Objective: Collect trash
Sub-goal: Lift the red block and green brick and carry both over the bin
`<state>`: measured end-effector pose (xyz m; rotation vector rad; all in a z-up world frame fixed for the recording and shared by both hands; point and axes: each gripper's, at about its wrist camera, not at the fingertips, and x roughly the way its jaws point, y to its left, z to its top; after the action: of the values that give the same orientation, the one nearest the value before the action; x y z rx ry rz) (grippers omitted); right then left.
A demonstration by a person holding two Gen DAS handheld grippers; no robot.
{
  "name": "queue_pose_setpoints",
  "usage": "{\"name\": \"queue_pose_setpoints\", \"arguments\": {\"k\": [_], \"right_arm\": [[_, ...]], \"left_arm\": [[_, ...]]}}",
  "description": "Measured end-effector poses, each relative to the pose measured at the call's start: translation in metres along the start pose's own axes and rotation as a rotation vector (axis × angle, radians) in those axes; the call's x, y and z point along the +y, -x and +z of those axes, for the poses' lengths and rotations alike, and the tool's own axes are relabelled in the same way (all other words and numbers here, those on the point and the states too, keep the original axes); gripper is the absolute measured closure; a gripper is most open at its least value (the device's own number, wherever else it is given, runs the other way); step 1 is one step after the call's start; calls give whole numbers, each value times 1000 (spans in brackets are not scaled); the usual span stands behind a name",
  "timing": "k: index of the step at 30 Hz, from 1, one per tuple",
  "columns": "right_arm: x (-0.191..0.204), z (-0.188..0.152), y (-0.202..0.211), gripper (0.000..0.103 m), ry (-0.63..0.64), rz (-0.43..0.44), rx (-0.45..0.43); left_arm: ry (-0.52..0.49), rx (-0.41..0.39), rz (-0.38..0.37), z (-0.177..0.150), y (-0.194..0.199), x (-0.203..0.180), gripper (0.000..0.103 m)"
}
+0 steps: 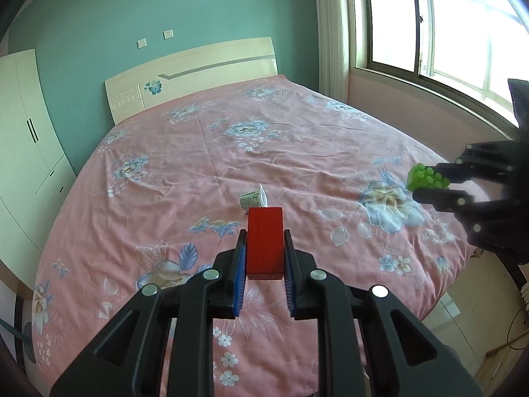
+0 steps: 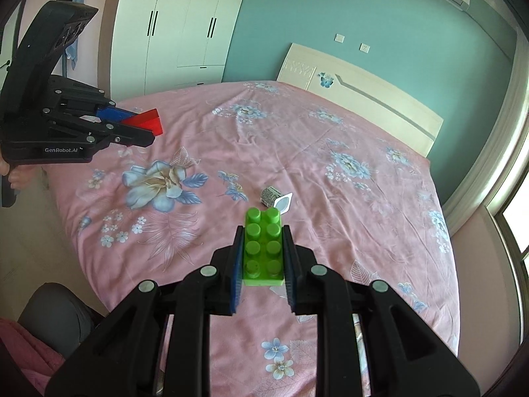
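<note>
My left gripper [image 1: 264,236] is shut on a red block [image 1: 265,243] and holds it above the pink floral bed [image 1: 297,139]. It also shows at the left of the right wrist view [image 2: 150,130], with the red block [image 2: 147,120] between its fingers. My right gripper [image 2: 263,236] is shut on a green studded brick [image 2: 263,248]. It shows at the right edge of the left wrist view [image 1: 416,183], with the green brick [image 1: 426,177]. A small empty yogurt cup [image 1: 253,200] lies on its side on the bed, just beyond both grippers [image 2: 276,198].
A cream headboard [image 1: 198,72] stands at the bed's far end. A white wardrobe [image 2: 178,23] stands beside the bed. A window [image 1: 446,26] is on the other side. The floor [image 1: 479,297] shows past the bed's near corner.
</note>
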<state>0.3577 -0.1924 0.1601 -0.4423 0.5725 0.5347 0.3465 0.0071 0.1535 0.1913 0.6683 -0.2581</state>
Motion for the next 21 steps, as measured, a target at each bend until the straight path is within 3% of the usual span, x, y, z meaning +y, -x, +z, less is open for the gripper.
{"name": "queue_pose_setpoints", "arguments": {"k": [9, 21], "right_arm": [[23, -3, 70, 80, 24, -40, -48], [59, -33, 110, 80, 36, -17, -52]], "left_arm": [[-19, -52, 31, -19, 72, -14, 81], [-18, -26, 54, -71, 108, -20, 81]]}}
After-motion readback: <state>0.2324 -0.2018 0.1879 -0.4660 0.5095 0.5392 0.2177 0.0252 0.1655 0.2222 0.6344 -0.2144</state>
